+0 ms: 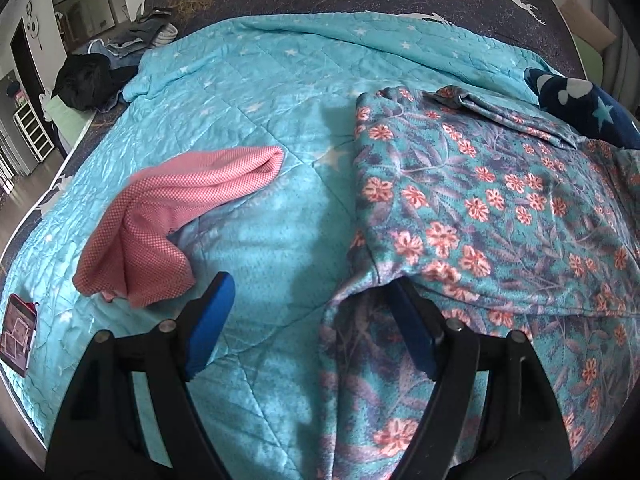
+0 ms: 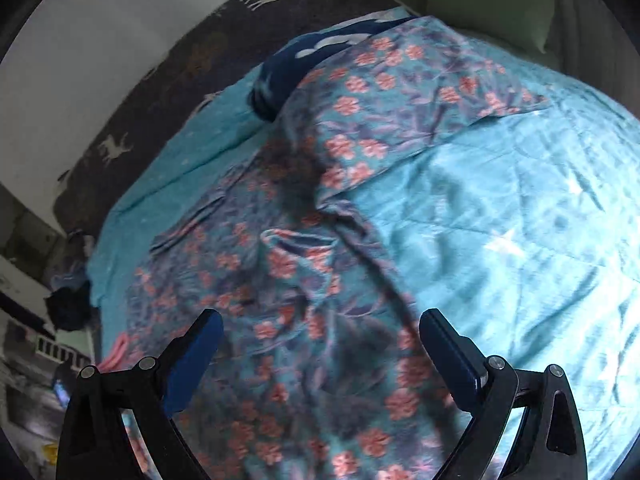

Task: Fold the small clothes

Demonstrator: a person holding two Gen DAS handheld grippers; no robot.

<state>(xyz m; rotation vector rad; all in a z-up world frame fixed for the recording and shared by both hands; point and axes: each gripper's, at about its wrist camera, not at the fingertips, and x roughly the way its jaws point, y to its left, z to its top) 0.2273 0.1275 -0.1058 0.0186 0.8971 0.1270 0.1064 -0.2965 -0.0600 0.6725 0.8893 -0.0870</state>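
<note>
A teal floral garment with pink flowers (image 1: pixel 480 208) lies partly folded on the right of the turquoise quilt (image 1: pixel 248 92). It also fills the right wrist view (image 2: pixel 304 264). A pink garment (image 1: pixel 168 216) lies crumpled to its left. My left gripper (image 1: pixel 308 288) is open over the quilt at the floral garment's left edge; its right finger (image 1: pixel 412 332) is tucked under a fold of that cloth. My right gripper (image 2: pixel 320 332) is open above the floral garment, holding nothing.
A navy star-print cloth (image 1: pixel 580 104) lies at the far right, also in the right wrist view (image 2: pixel 288 72). A phone-like object (image 1: pixel 18 332) lies at the quilt's left edge. Dark clothes (image 1: pixel 88 80) pile at the far left. A pale pillow (image 2: pixel 492 12) sits behind.
</note>
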